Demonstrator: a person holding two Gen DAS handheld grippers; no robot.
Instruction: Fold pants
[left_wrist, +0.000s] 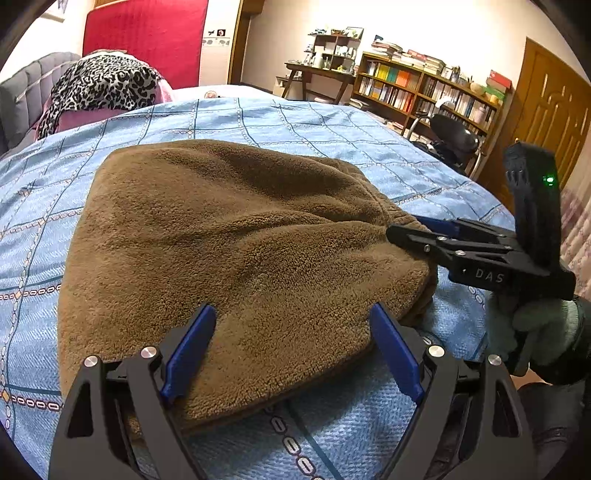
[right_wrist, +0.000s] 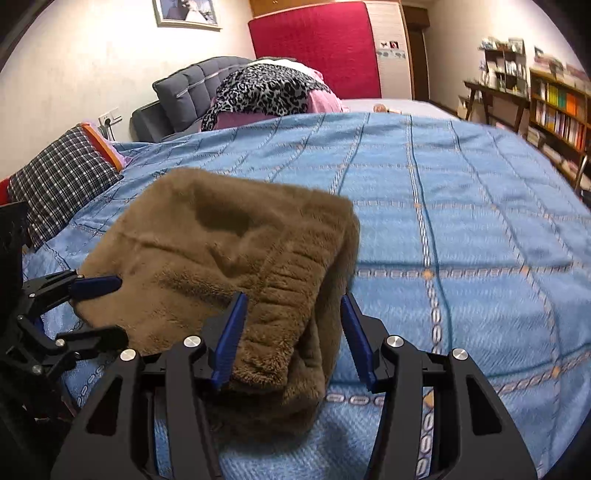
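The brown fleece pants lie folded into a thick pile on the blue bed cover. My left gripper is open, its blue pads straddling the near edge of the pile. My right gripper is open too, its pads either side of the pile's near right corner. The right gripper also shows in the left wrist view at the pile's right edge. The left gripper shows in the right wrist view, open at the pile's left edge. The pants lie loose in neither grip.
A leopard-print and pink bundle lies by the grey headboard. A checked pillow sits at the bed's left side. A bookshelf, a desk and a wooden door stand beyond the bed.
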